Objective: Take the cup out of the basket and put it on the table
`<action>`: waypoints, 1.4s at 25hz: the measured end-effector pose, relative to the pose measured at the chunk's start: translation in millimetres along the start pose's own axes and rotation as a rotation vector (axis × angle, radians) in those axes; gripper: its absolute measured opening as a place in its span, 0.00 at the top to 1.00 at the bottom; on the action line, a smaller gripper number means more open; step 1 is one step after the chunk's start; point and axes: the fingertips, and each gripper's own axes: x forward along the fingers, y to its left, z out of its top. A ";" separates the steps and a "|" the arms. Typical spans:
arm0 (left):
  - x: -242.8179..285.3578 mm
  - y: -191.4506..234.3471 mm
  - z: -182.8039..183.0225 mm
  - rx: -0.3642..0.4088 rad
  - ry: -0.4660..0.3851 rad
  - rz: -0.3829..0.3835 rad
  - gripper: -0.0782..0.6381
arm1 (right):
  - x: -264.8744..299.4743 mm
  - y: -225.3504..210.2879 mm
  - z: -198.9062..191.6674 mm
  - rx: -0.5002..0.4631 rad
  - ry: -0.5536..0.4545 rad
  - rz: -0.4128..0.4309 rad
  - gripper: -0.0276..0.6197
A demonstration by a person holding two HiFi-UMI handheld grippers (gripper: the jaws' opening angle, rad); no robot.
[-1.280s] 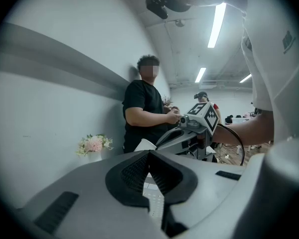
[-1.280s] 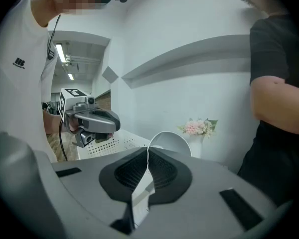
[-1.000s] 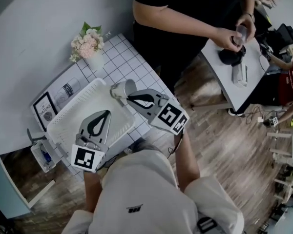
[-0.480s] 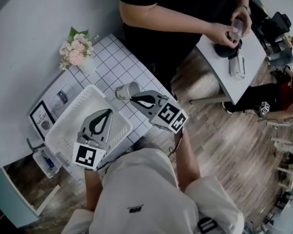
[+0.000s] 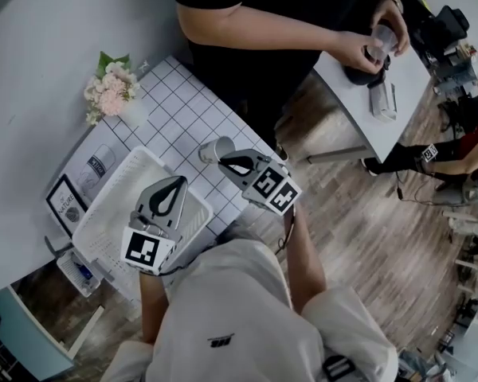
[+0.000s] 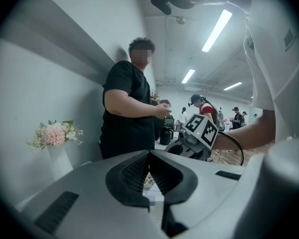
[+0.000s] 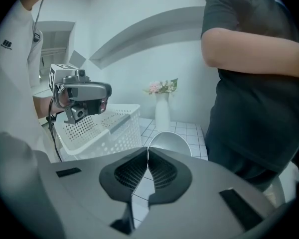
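Over the tiled table (image 5: 179,106), right tool (image 7: 148,152) tight on the cup (image 7: 170,139) rim; left tool (image 6: 149,154) closed, empty

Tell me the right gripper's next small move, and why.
Probably lower the cup onto the tiled table before opening. The right gripper is shut on the cup's rim, and the cup is outside the basket, over bare tiles beside it. Whether it touches them yet cannot be told.
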 end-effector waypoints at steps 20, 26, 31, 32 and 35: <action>36.6 -6.0 -17.9 -0.040 0.044 -0.076 0.88 | 34.3 -22.4 -91.2 -0.021 0.309 -0.069 0.93; 42.6 -8.0 -18.7 -0.035 0.047 -0.091 0.88 | 41.0 -20.9 -98.4 -0.066 0.360 -0.081 0.93; 42.5 -6.6 -20.9 -0.041 0.053 -0.092 0.88 | 46.4 -19.7 -99.3 -0.091 0.372 -0.082 0.92; 42.3 -6.3 -21.0 -0.042 0.052 -0.090 0.88 | 47.1 -19.0 -99.2 -0.096 0.374 -0.079 0.92; 40.5 -5.3 -21.1 -0.046 0.053 -0.084 0.88 | 49.7 -15.4 -99.5 -0.113 0.384 -0.070 0.92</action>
